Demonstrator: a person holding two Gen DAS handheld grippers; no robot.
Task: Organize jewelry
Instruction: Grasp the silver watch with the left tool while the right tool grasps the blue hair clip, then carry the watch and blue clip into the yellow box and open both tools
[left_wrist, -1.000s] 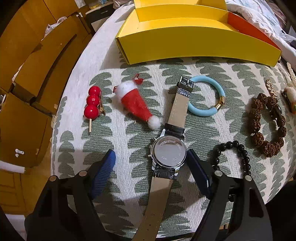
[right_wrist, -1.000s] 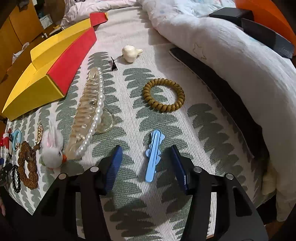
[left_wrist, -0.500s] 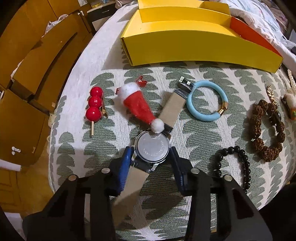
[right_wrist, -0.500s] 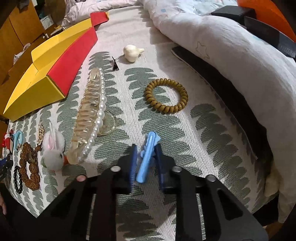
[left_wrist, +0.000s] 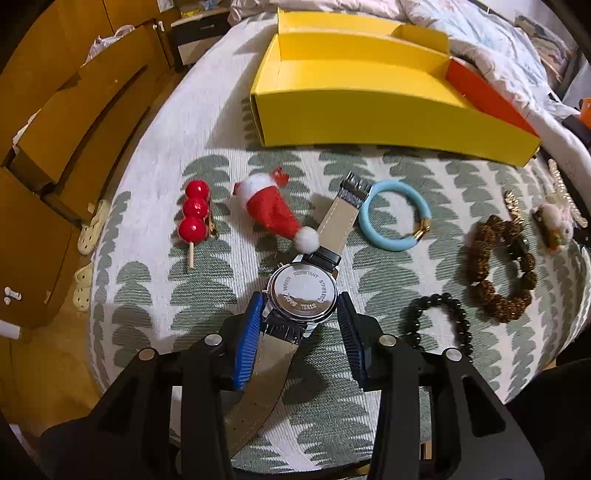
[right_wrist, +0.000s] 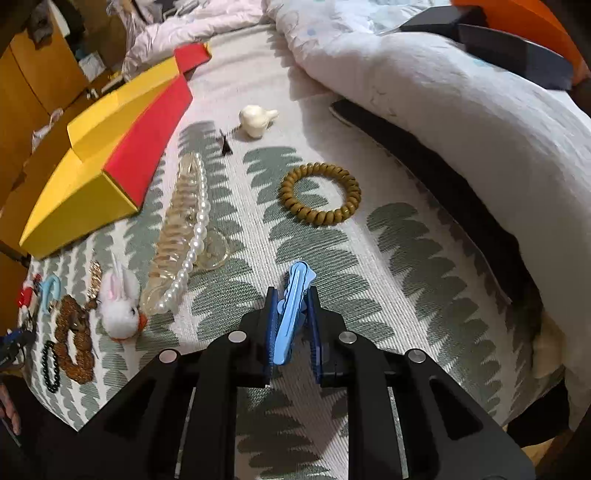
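Note:
My left gripper (left_wrist: 301, 314) is shut on the wristwatch (left_wrist: 302, 292), steel case back up, and holds it lifted and tilted above the patterned cloth; its strap end (left_wrist: 352, 189) reaches toward the yellow box (left_wrist: 369, 110). My right gripper (right_wrist: 293, 314) is shut on a light blue hair clip (right_wrist: 292, 306) and holds it just above the cloth. The yellow and red box also shows in the right wrist view (right_wrist: 110, 173) at the far left.
Near the watch lie a red bead stick (left_wrist: 195, 219), a Santa hat clip (left_wrist: 275, 214), a blue bangle (left_wrist: 393, 218), a black bead bracelet (left_wrist: 439, 325) and a brown bead bracelet (left_wrist: 498, 269). A pearl claw clip (right_wrist: 181, 236), bunny clip (right_wrist: 120, 306), spiral hair tie (right_wrist: 319, 197) and quilt (right_wrist: 443, 92) surround the right gripper.
Both grippers closed, the left on the watch case and the right on the blue clip. Both items have since been lifted off the cloth, the watch swinging tilted.

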